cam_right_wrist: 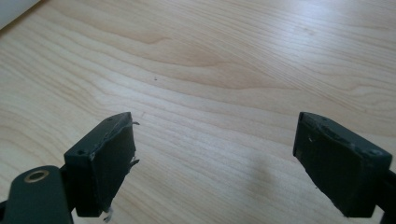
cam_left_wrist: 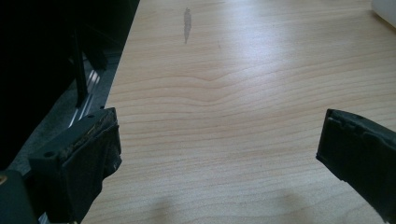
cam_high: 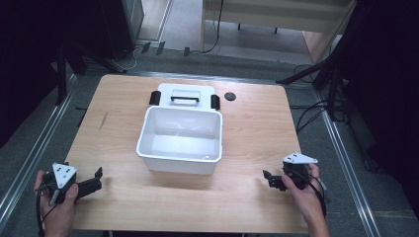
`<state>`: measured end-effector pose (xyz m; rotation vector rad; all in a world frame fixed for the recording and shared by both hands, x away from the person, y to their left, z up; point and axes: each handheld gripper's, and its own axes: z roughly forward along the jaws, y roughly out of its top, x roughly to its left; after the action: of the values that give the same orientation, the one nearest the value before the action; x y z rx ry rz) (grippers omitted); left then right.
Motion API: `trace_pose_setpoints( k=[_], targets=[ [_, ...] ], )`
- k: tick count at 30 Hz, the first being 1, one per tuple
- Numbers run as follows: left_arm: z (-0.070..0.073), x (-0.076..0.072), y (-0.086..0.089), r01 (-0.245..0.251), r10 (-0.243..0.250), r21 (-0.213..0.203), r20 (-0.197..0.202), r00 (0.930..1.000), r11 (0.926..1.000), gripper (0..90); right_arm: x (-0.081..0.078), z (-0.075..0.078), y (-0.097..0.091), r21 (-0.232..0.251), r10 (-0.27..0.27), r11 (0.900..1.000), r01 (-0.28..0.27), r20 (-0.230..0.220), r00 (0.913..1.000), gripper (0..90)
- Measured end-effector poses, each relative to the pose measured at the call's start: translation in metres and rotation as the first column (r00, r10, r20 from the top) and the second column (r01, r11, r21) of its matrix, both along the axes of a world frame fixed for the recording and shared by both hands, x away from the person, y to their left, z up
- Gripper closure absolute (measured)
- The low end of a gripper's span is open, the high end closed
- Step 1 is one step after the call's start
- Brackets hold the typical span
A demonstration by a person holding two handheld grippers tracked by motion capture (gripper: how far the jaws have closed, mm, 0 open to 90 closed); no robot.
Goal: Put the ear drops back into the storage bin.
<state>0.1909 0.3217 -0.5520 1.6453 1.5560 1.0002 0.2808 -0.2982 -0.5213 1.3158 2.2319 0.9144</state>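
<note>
A white plastic bin (cam_high: 180,140) stands empty in the middle of the wooden table (cam_high: 247,148). Its white lid (cam_high: 185,96), with a black handle and black latches, lies just behind it. My left gripper (cam_high: 99,179) rests low at the table's front left corner, held in a hand, and points right. Its jaws stand wide apart over bare wood in the left gripper view (cam_left_wrist: 219,126). My right gripper (cam_high: 268,180) sits at the front right and points left toward the bin. In the right gripper view (cam_right_wrist: 215,126) it is open with nothing between its jaws.
A small black round disc (cam_high: 230,96) lies on the table right of the lid. A corner of the bin (cam_left_wrist: 385,7) shows at the top right of the left gripper view. Metal rails (cam_high: 34,153) run along both sides of the table. Dark stands and cables (cam_high: 316,74) sit behind.
</note>
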Motion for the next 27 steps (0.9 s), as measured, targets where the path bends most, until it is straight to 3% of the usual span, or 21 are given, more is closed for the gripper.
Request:
trace_pose_setpoints(
  k=[1,4,5,6,7,9,12,15,16,21,22,24,27],
  targets=[
    [0.0,0.0,0.001,0.0,0.0,-0.005,0.002,1.0,1.0,0.0,-0.004,-0.005,-0.004,0.018,-0.038,0.9991,0.037,0.025,0.999,13.1],
    [0.0,0.0,0.001,0.0,0.0,-0.006,0.001,1.0,1.0,0.0,-0.007,-0.008,-0.008,0.043,-0.068,0.9969,0.066,0.053,0.9962,13.1],
    [0.0,0.0,0.001,0.0,0.0,-0.005,0.002,1.0,1.0,0.0,-0.011,-0.011,-0.012,0.076,-0.099,0.9928,0.093,0.081,0.9918,13.0],
    [0.0,0.0,0.001,0.0,0.0,-0.005,0.002,1.0,1.0,0.0,-0.011,-0.011,-0.012,0.076,-0.099,0.9928,0.093,0.081,0.9918,13.0],
    [0.0,0.0,0.0,-0.001,0.001,-0.004,0.001,1.0,1.0,0.1,-0.014,-0.015,-0.015,0.096,-0.136,0.9875,0.126,0.11,0.9846,13.1],
    [0.0,0.0,0.001,0.001,-0.001,-0.006,0.001,1.0,1.0,0.0,-0.016,-0.017,-0.017,0.105,-0.151,0.9848,0.138,0.127,0.9802,13.1],
    [0.0,0.0,0.001,-0.002,0.002,-0.012,0.002,1.0,0.9999,0.1,-0.021,-0.022,-0.021,0.147,-0.202,0.9725,0.18,0.155,0.9669,13.1],
    [0.0,0.0,0.001,-0.001,0.001,-0.012,0.0,1.0,0.9999,0.1,-0.025,-0.024,-0.025,0.192,-0.263,0.9551,0.226,0.193,0.9454,13.5],
    [0.0,0.0,0.001,0.001,-0.001,-0.012,-0.003,1.0,0.9999,0.0,-0.026,-0.024,-0.027,0.212,-0.267,0.9513,0.224,0.205,0.9414,13.4],
    [0.0,0.001,0.001,0.007,-0.007,-0.004,-0.014,0.9999,1.0,0.0,-0.025,-0.025,-0.035,0.276,-0.313,0.9259,0.258,0.178,0.9329,13.5],
    [0.0,0.002,0.001,0.006,-0.006,-0.002,-0.015,0.9999,1.0,0.0,-0.027,-0.025,-0.034,0.274,-0.323,0.9246,0.265,0.194,0.9264,13.5],
    [0.0,0.002,0.001,0.01,-0.01,-0.001,-0.022,0.9997,1.0,0.0,-0.027,-0.025,-0.034,0.273,-0.324,0.9243,0.266,0.196,0.9255,13.5],
    [0.0,0.003,0.0,0.012,-0.012,0.005,-0.028,0.9995,0.9999,0.1,-0.027,-0.024,-0.03,0.243,-0.318,0.9328,0.266,0.205,0.9258,13.5]
  ],
)
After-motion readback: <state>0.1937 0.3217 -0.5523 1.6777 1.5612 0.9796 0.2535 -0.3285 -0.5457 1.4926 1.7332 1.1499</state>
